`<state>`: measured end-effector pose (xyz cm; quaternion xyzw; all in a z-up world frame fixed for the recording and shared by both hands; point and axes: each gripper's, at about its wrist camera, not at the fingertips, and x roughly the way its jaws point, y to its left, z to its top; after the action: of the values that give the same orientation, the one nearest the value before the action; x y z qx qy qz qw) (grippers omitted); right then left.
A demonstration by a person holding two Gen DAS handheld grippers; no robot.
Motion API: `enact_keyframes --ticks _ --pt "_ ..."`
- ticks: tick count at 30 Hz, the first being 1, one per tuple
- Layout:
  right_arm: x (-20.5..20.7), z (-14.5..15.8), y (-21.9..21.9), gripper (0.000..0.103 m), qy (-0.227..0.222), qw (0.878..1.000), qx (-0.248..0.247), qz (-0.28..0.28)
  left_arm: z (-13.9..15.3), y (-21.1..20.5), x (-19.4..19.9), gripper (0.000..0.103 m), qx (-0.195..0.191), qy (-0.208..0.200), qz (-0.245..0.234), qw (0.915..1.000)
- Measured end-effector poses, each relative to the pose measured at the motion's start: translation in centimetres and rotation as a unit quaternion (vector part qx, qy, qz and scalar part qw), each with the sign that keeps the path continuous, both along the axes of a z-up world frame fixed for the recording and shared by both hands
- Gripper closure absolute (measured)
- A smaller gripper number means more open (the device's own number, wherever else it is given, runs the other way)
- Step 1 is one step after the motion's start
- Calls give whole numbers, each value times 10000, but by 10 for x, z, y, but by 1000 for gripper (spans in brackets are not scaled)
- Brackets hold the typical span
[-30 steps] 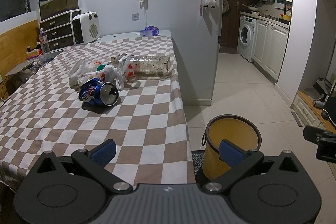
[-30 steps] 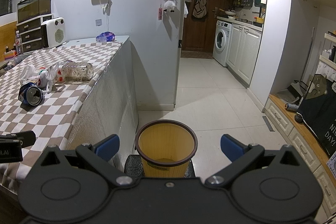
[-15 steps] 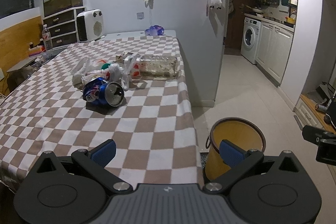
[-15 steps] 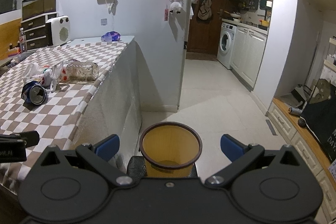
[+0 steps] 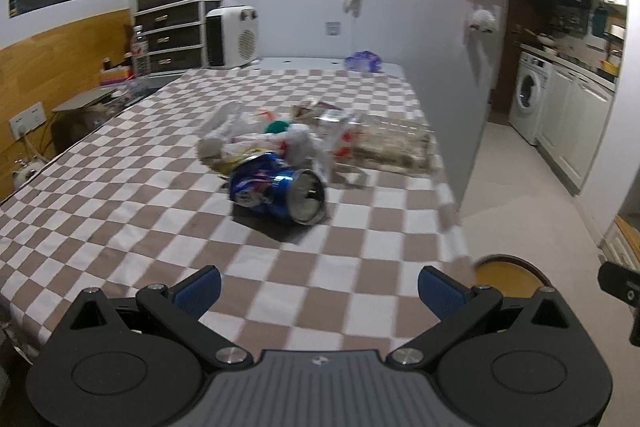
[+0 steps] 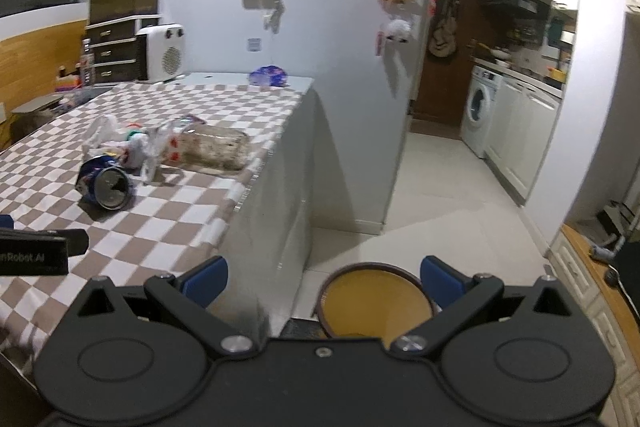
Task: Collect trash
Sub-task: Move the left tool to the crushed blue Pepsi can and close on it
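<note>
A crushed blue can [image 5: 276,189] lies on its side on the checkered tablecloth [image 5: 120,195], its round end facing me. Behind it sit crumpled white plastic wrappers [image 5: 272,141] and a clear plastic bottle [image 5: 394,143] on its side. My left gripper [image 5: 318,291] is open over the table's near part, short of the can, with nothing between its fingers. My right gripper [image 6: 324,277] is open beside the table's edge, above a yellow trash bin [image 6: 376,301] on the floor. The same can [image 6: 105,181] and bottle [image 6: 214,145] show at left in the right wrist view.
The bin's rim [image 5: 510,273] peeks past the table's right edge. A white heater [image 5: 234,37], drawers [image 5: 176,35] and a purple bag [image 5: 363,61] stand at the table's far end. A washing machine [image 6: 482,115] and white cabinets line the tiled floor [image 6: 440,195] at right.
Both grippers have risen and moved forward and left. The can now looms closer to the left gripper, and the bin has slid toward the bottom of both views.
</note>
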<state>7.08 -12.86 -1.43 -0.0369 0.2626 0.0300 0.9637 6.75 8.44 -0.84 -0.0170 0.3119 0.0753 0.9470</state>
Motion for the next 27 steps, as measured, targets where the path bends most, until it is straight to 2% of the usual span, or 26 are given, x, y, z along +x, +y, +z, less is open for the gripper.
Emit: enact_keyframes --ticks 5,10,18,22,27 --pt "22 1 20 0 -264 9995 113 162 -4 23 21 0 62 -50 173 9998" --pt "48 0 35 0 -279 9984 354 344 -10 44 52 0 295 -131 57 9995" --pt "73 -8 53 0 -208 9962 578 623 -14 73 103 0 474 -354 -938 9938" --pt "78 -12 55 0 -121 9947 731 718 -18 80 131 0 588 -222 -1647 9843" --pt "85 -11 52 0 -205 9905 1060 847 -27 85 161 0 832 -52 -2192 9721"
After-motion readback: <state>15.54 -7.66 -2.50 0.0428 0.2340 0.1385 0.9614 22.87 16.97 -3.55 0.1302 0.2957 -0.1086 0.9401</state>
